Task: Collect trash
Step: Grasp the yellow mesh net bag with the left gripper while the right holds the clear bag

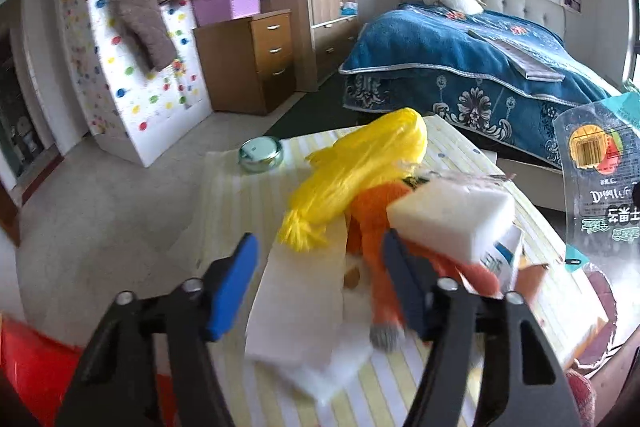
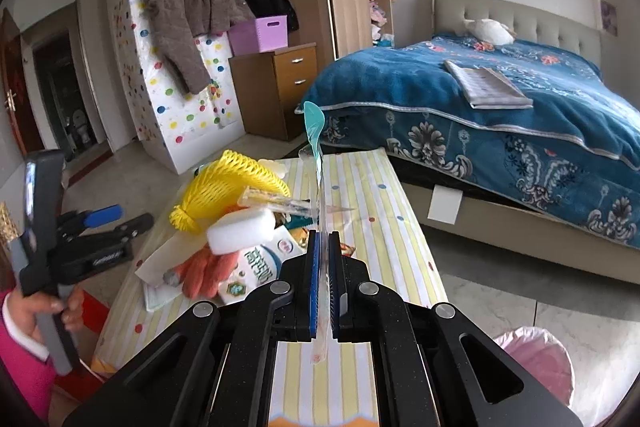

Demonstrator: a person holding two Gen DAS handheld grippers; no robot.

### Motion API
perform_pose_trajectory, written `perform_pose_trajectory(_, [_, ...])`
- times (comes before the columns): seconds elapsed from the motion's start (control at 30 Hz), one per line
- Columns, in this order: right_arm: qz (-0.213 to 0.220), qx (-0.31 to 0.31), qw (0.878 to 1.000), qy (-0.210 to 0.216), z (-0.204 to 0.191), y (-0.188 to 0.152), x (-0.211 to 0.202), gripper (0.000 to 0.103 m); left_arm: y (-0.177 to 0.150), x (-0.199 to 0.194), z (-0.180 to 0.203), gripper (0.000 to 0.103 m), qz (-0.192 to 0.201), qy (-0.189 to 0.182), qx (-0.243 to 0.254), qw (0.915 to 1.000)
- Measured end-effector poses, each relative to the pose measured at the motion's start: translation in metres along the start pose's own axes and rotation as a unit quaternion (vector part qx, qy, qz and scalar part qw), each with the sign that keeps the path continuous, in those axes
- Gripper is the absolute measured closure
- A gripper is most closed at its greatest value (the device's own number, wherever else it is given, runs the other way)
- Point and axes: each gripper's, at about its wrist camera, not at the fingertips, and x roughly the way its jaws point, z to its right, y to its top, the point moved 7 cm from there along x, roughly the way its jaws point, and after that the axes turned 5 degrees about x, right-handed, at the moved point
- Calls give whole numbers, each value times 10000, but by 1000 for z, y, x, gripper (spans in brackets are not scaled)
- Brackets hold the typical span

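Now, in the left wrist view, the left gripper (image 1: pixel 320 275) hangs over the striped worktop (image 1: pixel 460 151) with its jaws wide apart, holding nothing. The trash pile lies at about 12 o'clock from it: yellow net (image 1: pixel 352 171), white foam block (image 1: pixel 448 223), orange glove (image 1: pixel 380 259). I judge it prepares to take one.

In the right wrist view, the right gripper (image 2: pixel 324 267) is clamped on a clear plastic wrapper (image 2: pixel 318 163), lifted above the worktop. A pink-lined bin (image 2: pixel 536 359) waits at 4 o'clock, probably for dropping.
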Motion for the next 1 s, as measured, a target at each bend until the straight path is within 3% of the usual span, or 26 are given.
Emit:
perform_pose_trajectory(0.2, [-63, -38, 10000, -37, 7, 14, 27, 99, 24, 53, 9, 45, -95, 41, 666, 9977])
perform_pose_trajectory(0.37, [-242, -67, 9997, -68, 10, 13, 45, 99, 28, 88, 14, 47, -338, -199, 994, 9943])
perform_pose_trajectory(0.53, [-366, -82, 9993, -60, 10, 7, 52, 99, 28, 95, 14, 83, -353, -327, 1028, 9935])
perform_pose_trajectory(0.6, [-371, -81, 9993, -58, 10, 7, 53, 99, 32, 90, 12, 92, -266, -211, 1033, 9941])
perform_pose_trajectory(0.83, [-146, -29, 9999, -54, 10, 15, 39, 99, 70, 24, -3, 93, 542, 153, 809, 9951])
perform_pose_trajectory(1.0, [184, 104, 9998, 8, 14, 24, 3, 99, 87, -45, 5, 93, 1057, 110, 618, 9924])
